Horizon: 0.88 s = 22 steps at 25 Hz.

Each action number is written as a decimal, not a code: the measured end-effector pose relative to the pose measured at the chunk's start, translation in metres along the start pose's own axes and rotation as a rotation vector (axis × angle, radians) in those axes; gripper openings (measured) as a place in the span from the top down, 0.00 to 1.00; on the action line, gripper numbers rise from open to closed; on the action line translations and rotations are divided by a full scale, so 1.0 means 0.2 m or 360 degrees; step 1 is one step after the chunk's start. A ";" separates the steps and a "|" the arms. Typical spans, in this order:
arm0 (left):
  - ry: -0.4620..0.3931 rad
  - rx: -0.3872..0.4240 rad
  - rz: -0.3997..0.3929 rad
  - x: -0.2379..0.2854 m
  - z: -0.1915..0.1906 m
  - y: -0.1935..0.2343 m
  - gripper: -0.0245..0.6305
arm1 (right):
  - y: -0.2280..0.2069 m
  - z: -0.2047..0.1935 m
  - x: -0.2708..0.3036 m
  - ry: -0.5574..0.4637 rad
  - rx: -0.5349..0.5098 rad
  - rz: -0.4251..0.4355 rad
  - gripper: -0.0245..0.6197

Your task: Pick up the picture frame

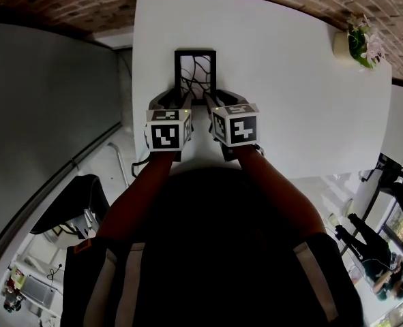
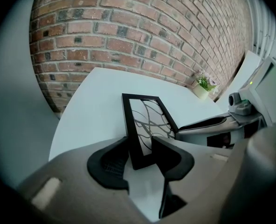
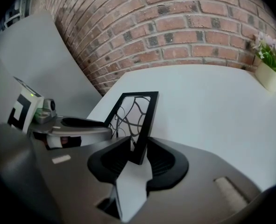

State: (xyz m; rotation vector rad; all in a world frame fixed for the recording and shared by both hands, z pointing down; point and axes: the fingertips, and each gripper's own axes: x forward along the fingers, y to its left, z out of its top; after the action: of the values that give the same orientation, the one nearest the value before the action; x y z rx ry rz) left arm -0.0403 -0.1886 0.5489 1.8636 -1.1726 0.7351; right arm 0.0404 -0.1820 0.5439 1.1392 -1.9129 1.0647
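Observation:
A black picture frame [image 1: 195, 73] with a branch-pattern picture lies on the white table [image 1: 290, 114], its long side running away from me. My left gripper [image 1: 176, 102] is at its near left corner. In the left gripper view that corner [image 2: 138, 158] sits between the jaws of the left gripper [image 2: 140, 155], and the pads look pressed on it. My right gripper [image 1: 221, 101] is at the near right corner. In the right gripper view the frame's right bar [image 3: 142, 143] fills the gap between the jaws of the right gripper [image 3: 138, 155]. Both grippers point steeply down, side by side.
A small potted plant [image 1: 361, 43] stands at the table's far right corner, well away from the frame. A brick wall [image 2: 128, 31] runs behind the table. The table's left edge [image 1: 134, 80] is close to the frame. On the floor to the left is a dark chair [image 1: 78, 203].

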 end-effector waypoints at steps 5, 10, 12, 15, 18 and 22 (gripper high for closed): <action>-0.0040 0.0004 -0.0004 -0.03 0.04 -0.01 0.73 | 0.00 0.03 -0.03 -0.0030 0.0003 -0.0018 0.79; -0.0128 0.0031 -0.0006 -0.10 0.12 -0.05 0.73 | 0.02 0.10 -0.12 -0.0110 0.0007 -0.0036 0.79; -0.0173 0.0043 -0.0007 -0.15 0.15 -0.07 0.73 | 0.04 0.13 -0.17 -0.0159 0.0006 -0.0033 0.79; -0.0243 0.0049 -0.0018 -0.23 0.21 -0.11 0.73 | 0.06 0.18 -0.26 -0.0236 -0.0022 -0.0051 0.80; -0.0299 0.0047 -0.0027 -0.30 0.25 -0.14 0.73 | 0.10 0.23 -0.36 -0.0317 -0.0058 -0.0067 0.80; -0.0384 0.0094 -0.0026 -0.43 0.32 -0.22 0.73 | 0.13 0.27 -0.52 -0.0423 -0.0064 -0.0083 0.80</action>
State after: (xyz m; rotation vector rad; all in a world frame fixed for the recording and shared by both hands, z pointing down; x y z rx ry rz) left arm -0.0310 -0.1942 0.4332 2.0521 -1.2954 0.5517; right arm 0.0519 -0.1851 0.4250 1.3560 -2.0838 0.8781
